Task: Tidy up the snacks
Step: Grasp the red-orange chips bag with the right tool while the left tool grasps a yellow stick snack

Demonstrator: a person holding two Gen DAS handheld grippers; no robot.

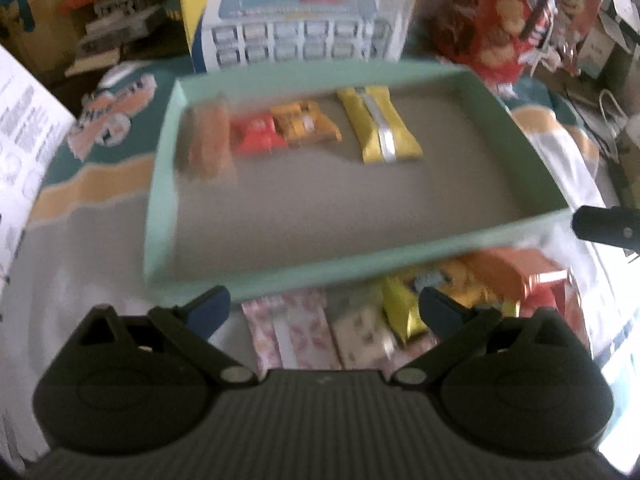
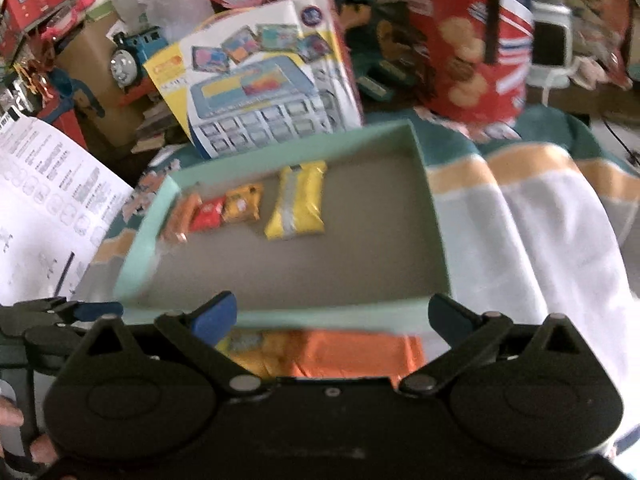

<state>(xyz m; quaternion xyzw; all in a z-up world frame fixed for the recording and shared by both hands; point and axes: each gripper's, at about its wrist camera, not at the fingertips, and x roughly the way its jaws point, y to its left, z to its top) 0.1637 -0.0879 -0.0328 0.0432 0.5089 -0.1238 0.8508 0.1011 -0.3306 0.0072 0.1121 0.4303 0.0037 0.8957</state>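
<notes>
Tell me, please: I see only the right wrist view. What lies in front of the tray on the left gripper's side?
Observer: Pink-patterned packets lie there, outside the green tray, just before its near wall.
Operator: Does the left gripper hold one of them?
Observer: No. The left gripper is open and empty; the packets show between its fingers.
Operator: Is anything else beside them?
Observer: Yes, a gold packet lies to their right, close to the other finger.
</notes>
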